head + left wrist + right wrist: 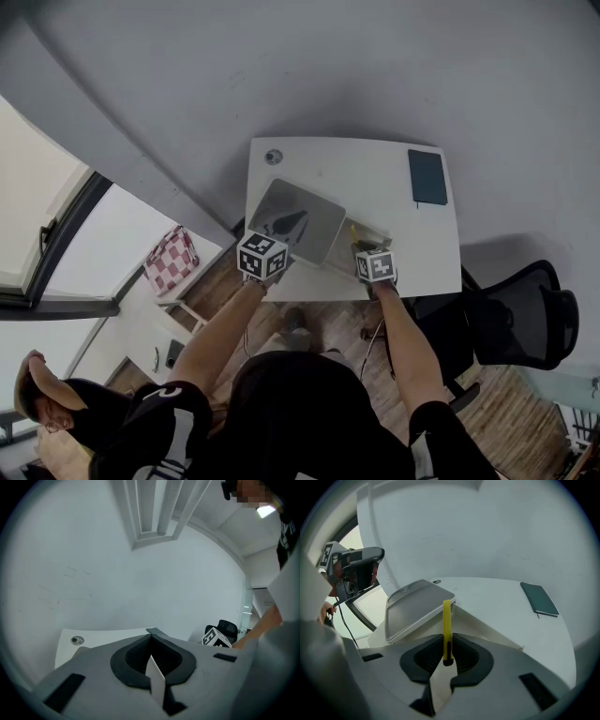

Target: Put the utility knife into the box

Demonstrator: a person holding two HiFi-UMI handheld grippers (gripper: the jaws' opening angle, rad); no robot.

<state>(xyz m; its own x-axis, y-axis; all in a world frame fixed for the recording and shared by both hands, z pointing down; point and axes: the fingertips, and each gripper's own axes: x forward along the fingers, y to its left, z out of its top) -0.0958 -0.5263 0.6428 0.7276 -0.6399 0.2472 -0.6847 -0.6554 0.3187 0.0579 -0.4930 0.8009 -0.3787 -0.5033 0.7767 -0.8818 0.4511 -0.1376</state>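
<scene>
A yellow utility knife stands upright between the pads of my right gripper, which is shut on its lower end. In the head view the utility knife sits just over the near edge of the white box. The box's grey lid is raised and tilted back. My left gripper is shut on a thin pale edge, the lid's near corner. From the right gripper view the lid slants up at the left of the knife, with the box's white wall beyond it.
A dark notebook lies at the table's far right corner, and a small round fitting sits at its far left. A black office chair stands right of the white table. A wall runs behind the table.
</scene>
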